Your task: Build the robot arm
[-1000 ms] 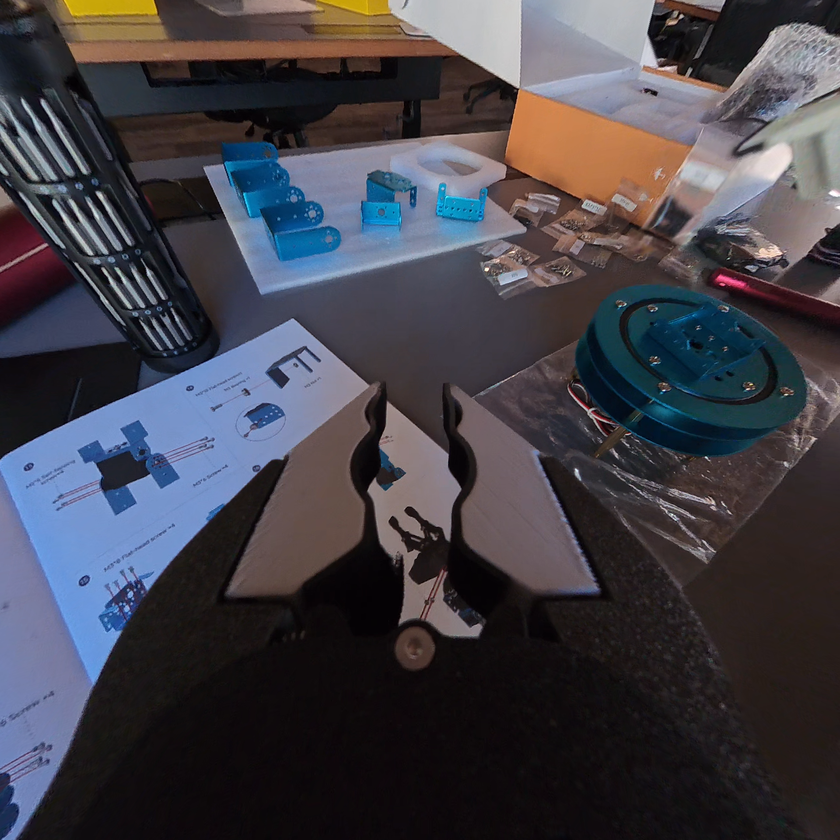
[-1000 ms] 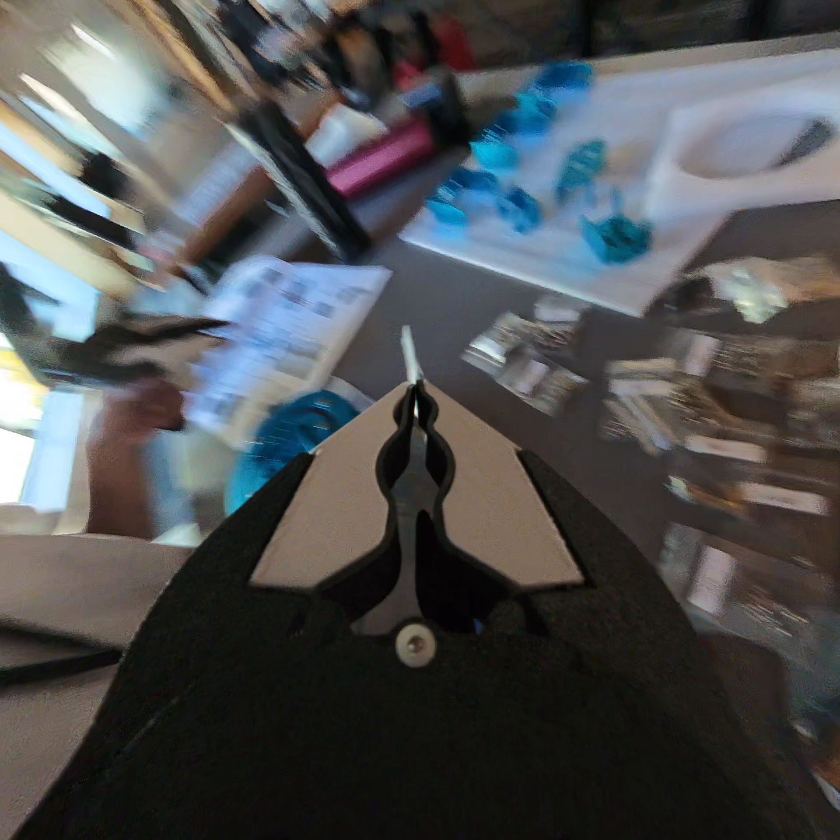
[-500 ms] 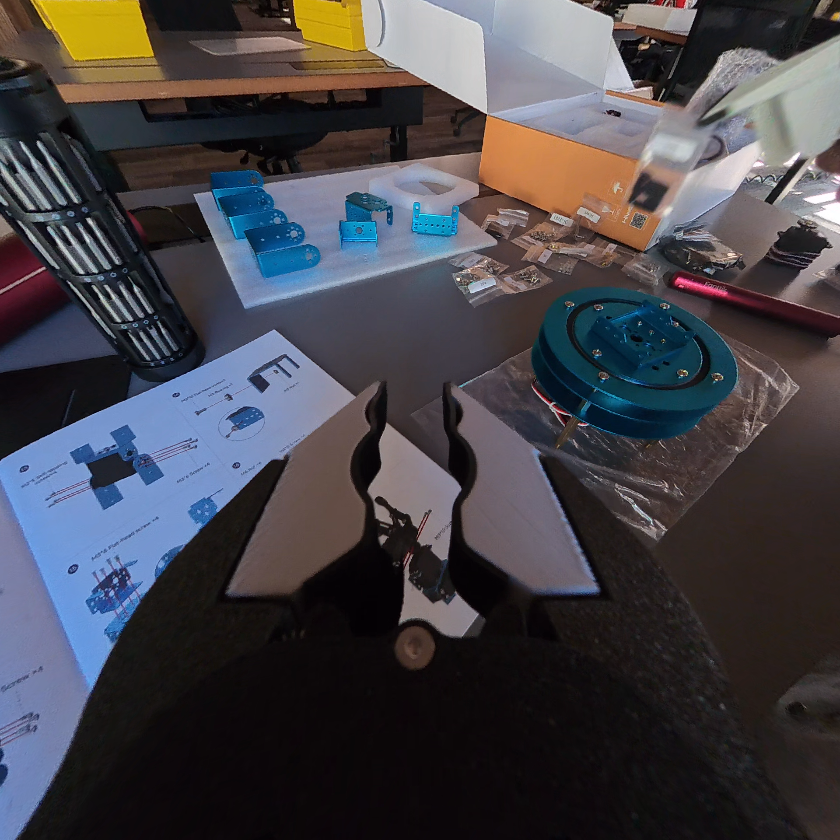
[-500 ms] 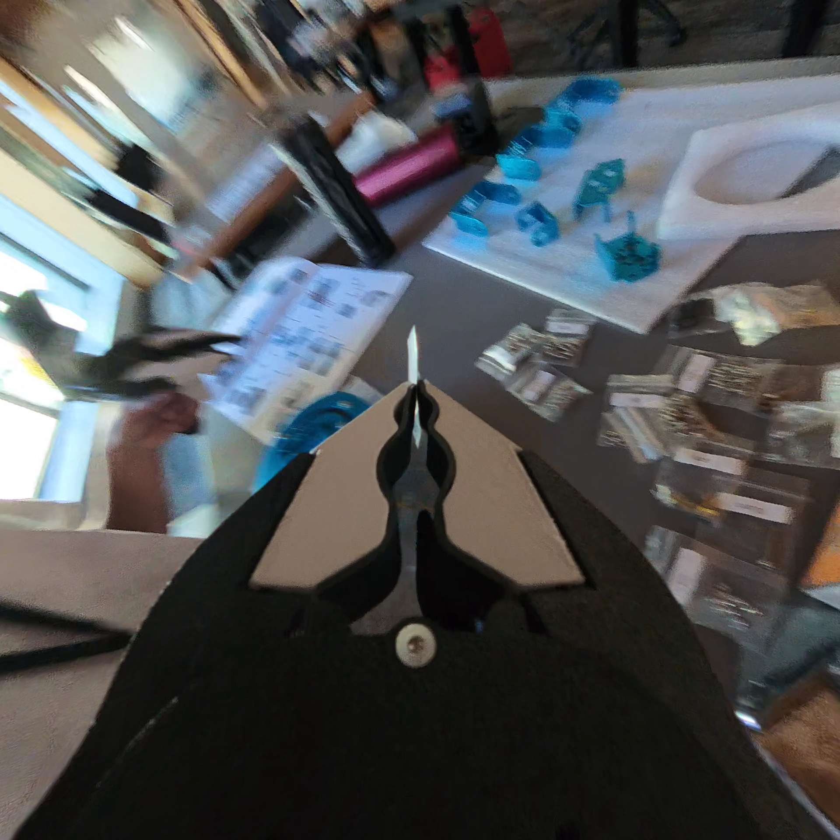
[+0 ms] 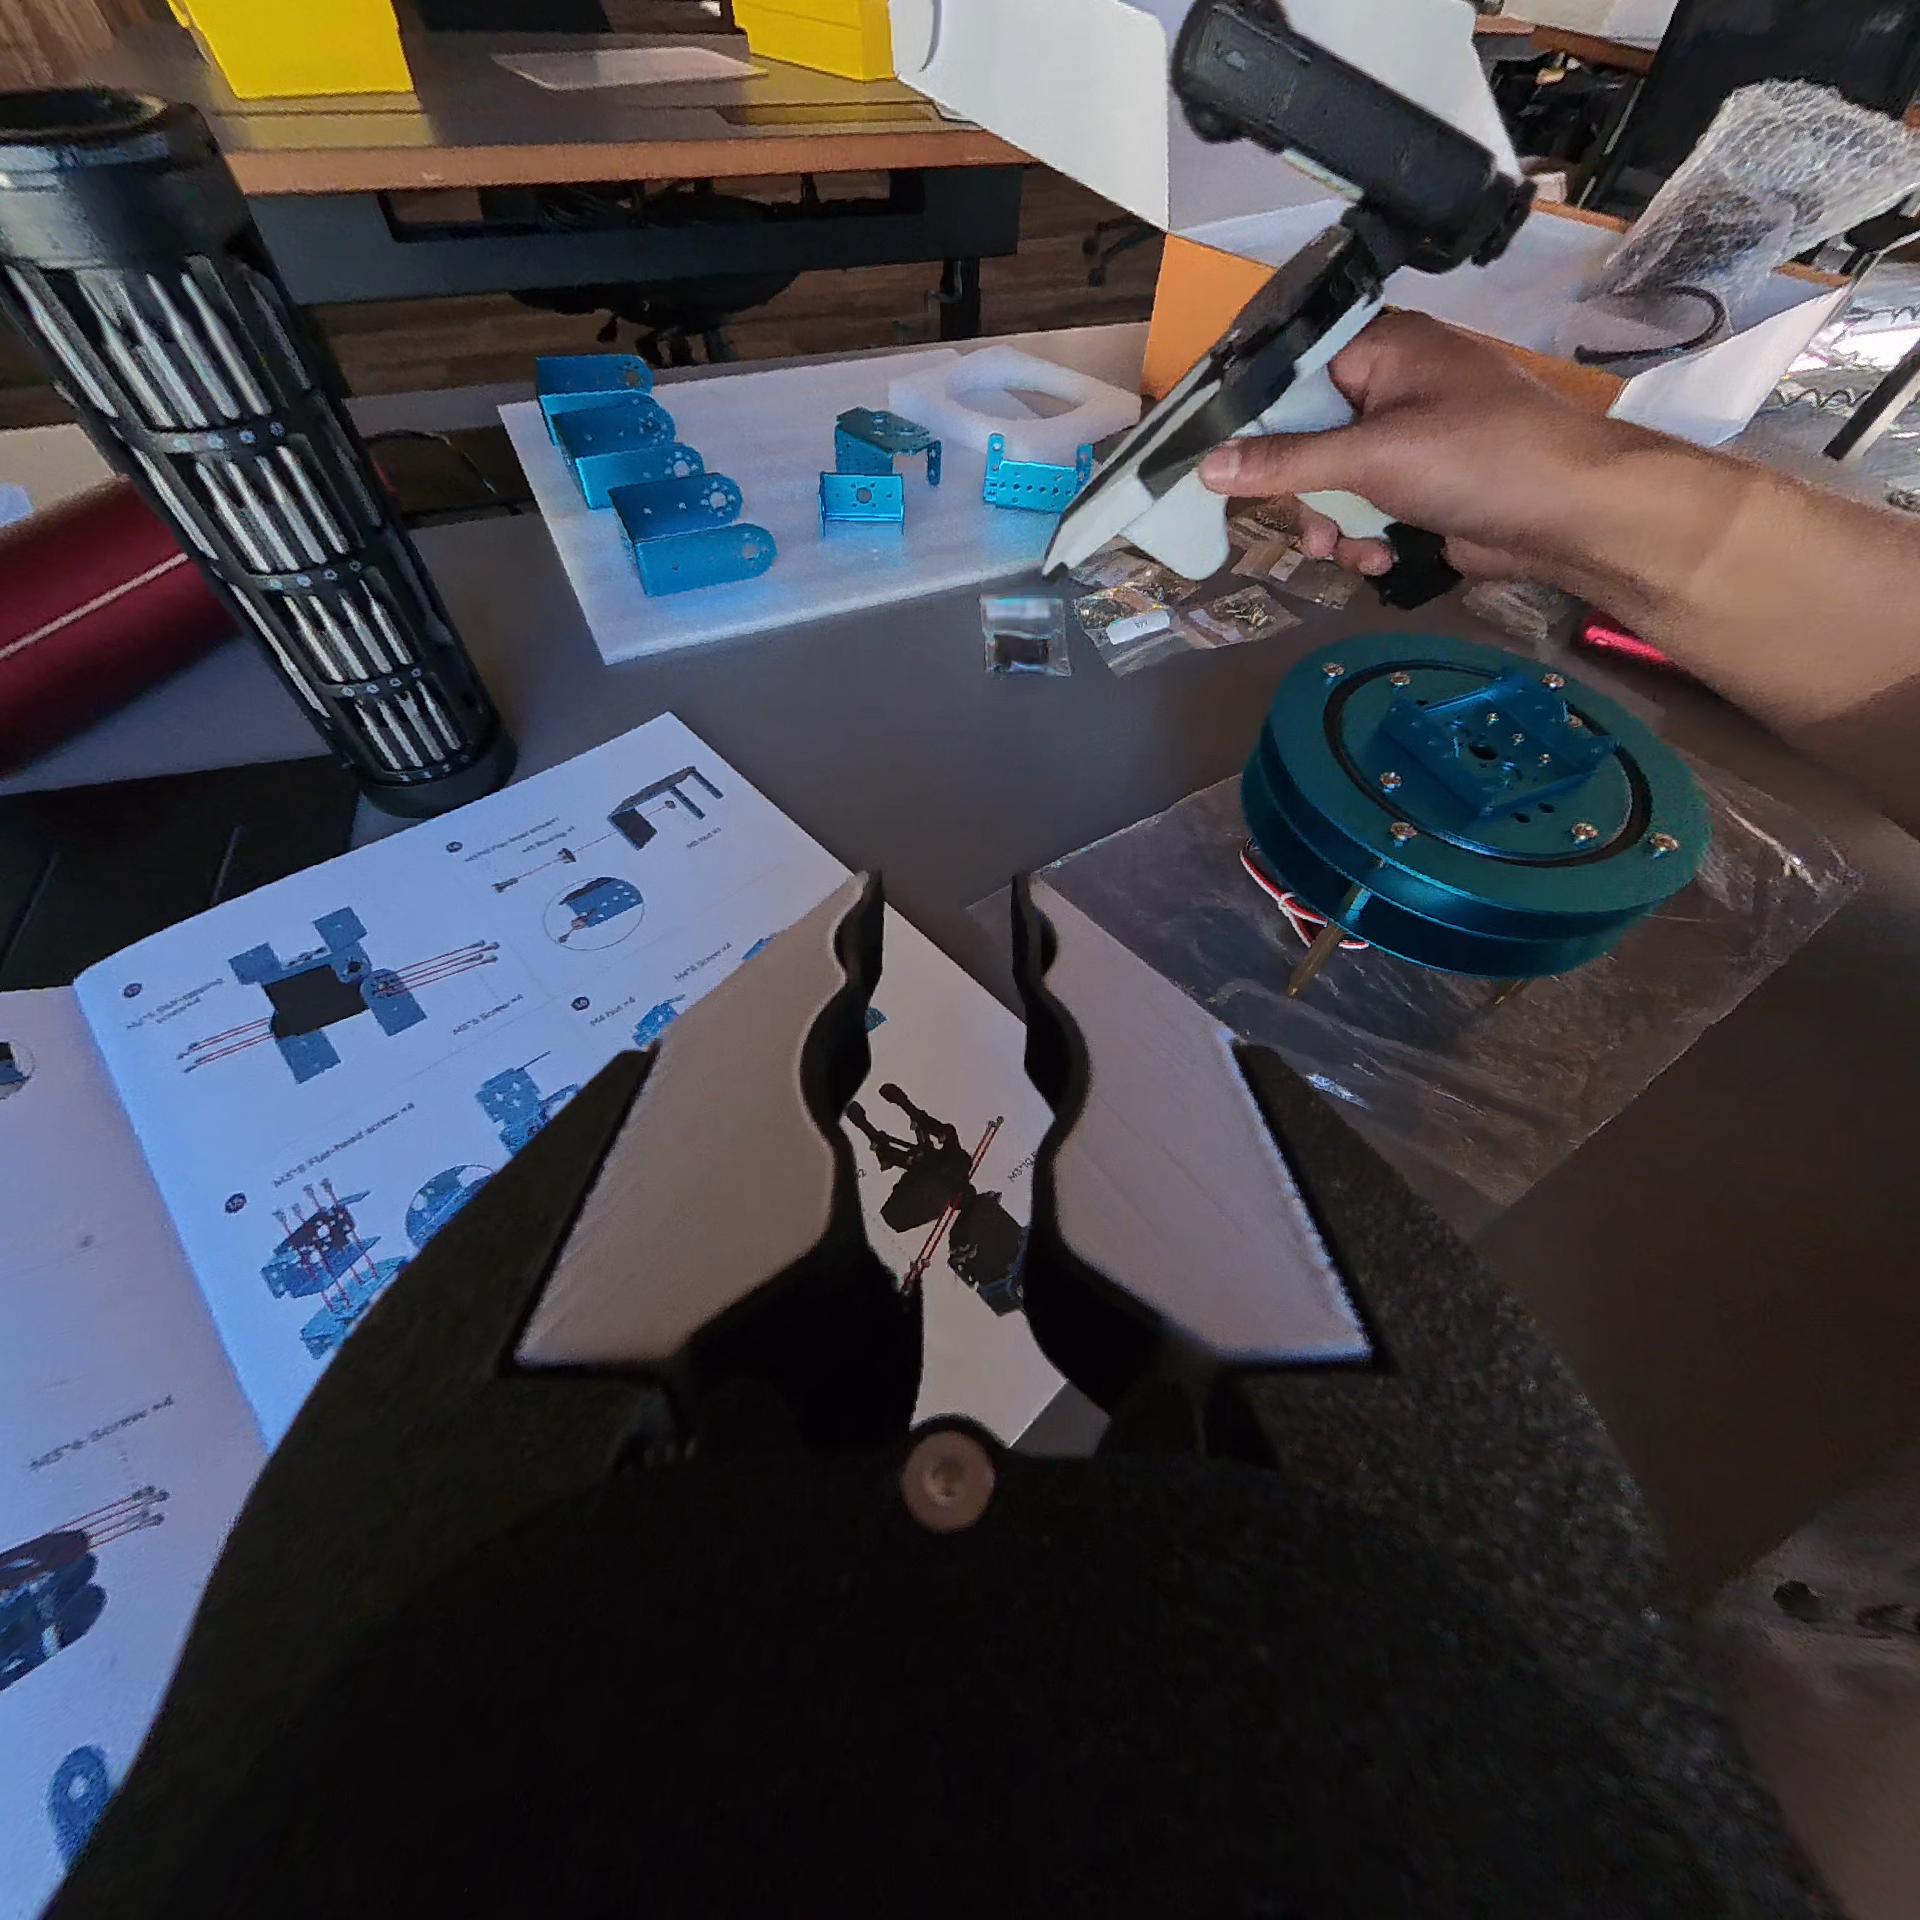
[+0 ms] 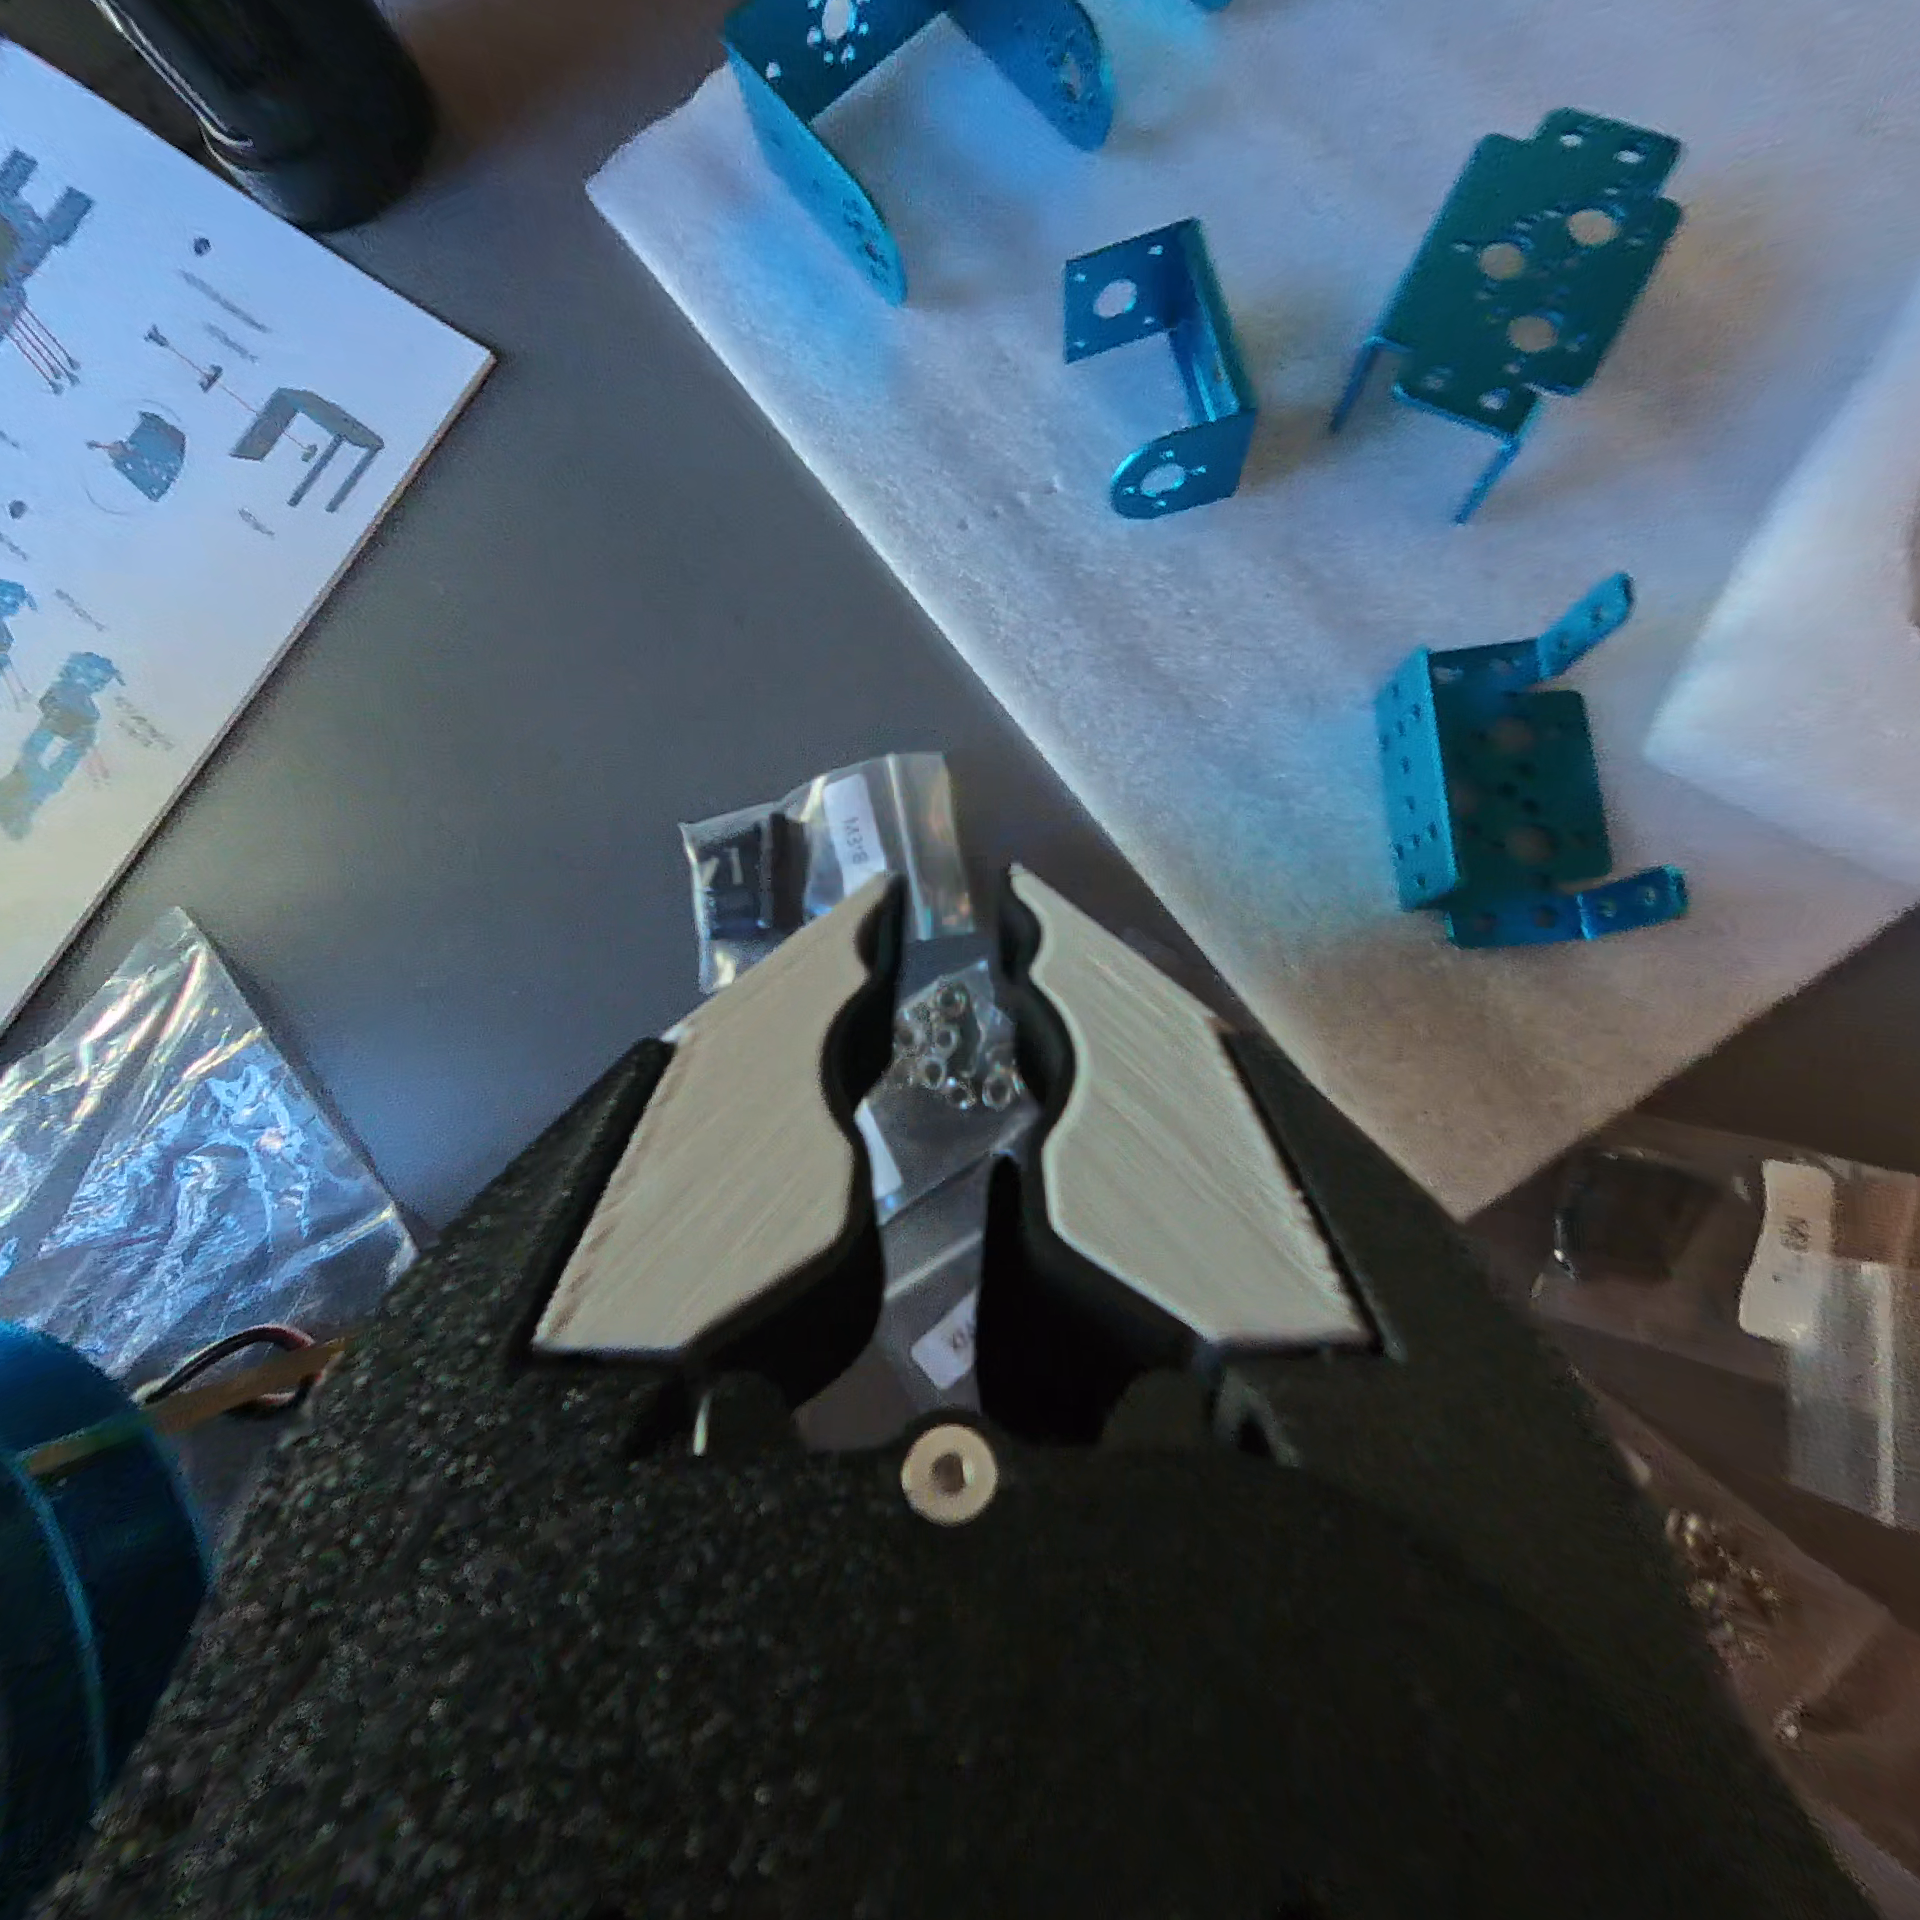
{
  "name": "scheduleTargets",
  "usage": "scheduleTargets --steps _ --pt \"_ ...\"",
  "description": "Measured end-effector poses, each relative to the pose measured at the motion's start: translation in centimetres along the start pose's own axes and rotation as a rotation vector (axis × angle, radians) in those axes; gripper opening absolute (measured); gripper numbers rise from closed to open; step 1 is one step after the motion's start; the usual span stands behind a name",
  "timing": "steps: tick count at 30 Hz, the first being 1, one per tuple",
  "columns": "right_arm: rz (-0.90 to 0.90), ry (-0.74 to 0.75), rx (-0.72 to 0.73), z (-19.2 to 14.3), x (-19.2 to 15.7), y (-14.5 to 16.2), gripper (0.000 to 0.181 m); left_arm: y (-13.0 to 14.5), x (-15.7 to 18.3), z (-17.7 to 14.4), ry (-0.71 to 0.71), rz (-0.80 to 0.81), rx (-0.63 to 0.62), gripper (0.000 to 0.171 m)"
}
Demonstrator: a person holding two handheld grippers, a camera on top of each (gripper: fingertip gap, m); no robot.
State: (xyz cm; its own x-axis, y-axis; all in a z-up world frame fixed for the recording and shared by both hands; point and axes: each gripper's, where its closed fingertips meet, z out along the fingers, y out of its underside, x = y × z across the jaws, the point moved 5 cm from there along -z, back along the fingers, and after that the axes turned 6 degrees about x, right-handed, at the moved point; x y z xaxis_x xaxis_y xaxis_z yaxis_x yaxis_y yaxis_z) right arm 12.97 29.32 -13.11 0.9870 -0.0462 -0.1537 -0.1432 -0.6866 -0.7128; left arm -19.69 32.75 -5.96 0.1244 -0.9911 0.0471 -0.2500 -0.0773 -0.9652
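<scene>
My left gripper is open and empty, hovering over an open instruction booklet. My right gripper is open, pointing down at small clear bags of hardware on the grey table. A bag of small nuts shows in the gap between its fingers, with a white-labelled bag and a dark bag just past the tips. In the left wrist view a hand holds the right gripper, its tips just above a small bag.
A blue round turntable stands on a plastic sheet at right. A white foam sheet carries several blue brackets. A black mesh cylinder stands at left. An orange box is behind. The left gripper's tips are roughly 30 cm from the right gripper's.
My right gripper was shut on a thin clear bag; it has swung down to the bags on the table and opened. My left gripper stays open over the booklet.
</scene>
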Motion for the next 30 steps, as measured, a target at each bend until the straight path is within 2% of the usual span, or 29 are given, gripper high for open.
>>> scheduleTargets --steps 1,3,6,8,10,14,17,20,23,27,30 --pt "0.008 -0.004 0.021 -0.8 0.0 0.1 0.024 0.0 -0.1 0.2 0.003 -0.012 -0.005 0.024" --pt "0.008 0.012 0.094 -4.0 0.2 -0.1 0.024 0.0 -0.3 0.8 0.012 -0.022 -0.015 0.024" --pt "-0.042 0.199 0.2 -11.9 2.5 1.2 0.024 -0.2 -0.5 2.1 0.011 0.003 -0.027 0.024" --pt "-0.075 0.392 0.225 -16.7 4.9 3.9 0.024 -0.4 -0.8 3.1 0.006 0.023 -0.029 0.024" --pt "-0.046 0.496 0.234 -19.3 6.1 7.4 0.023 -0.8 -1.2 4.4 0.003 0.028 -0.021 0.023" --pt "-0.035 0.449 0.256 -19.2 4.3 11.9 0.023 -2.4 -2.5 7.9 0.011 0.074 -0.016 0.023" --pt "-0.088 0.359 0.141 -17.3 2.8 12.7 0.03 -3.8 -3.5 10.8 0.024 0.135 0.003 0.023" --pt "-0.183 0.418 0.064 -16.6 3.0 13.6 0.023 -4.7 -3.8 12.8 0.034 0.173 0.048 0.023" --pt "-0.145 0.409 0.027 -15.9 3.3 14.1 0.029 -4.1 -3.8 13.7 0.029 0.183 0.046 0.023" --pt "-0.133 0.436 0.013 -16.1 3.7 14.3 0.029 -3.0 -4.0 13.6 -0.026 0.298 0.042 0.023" --pt "-0.107 0.449 0.004 -16.3 4.1 14.5 0.029 -2.2 -4.1 13.6 -0.032 0.314 0.007 0.023"
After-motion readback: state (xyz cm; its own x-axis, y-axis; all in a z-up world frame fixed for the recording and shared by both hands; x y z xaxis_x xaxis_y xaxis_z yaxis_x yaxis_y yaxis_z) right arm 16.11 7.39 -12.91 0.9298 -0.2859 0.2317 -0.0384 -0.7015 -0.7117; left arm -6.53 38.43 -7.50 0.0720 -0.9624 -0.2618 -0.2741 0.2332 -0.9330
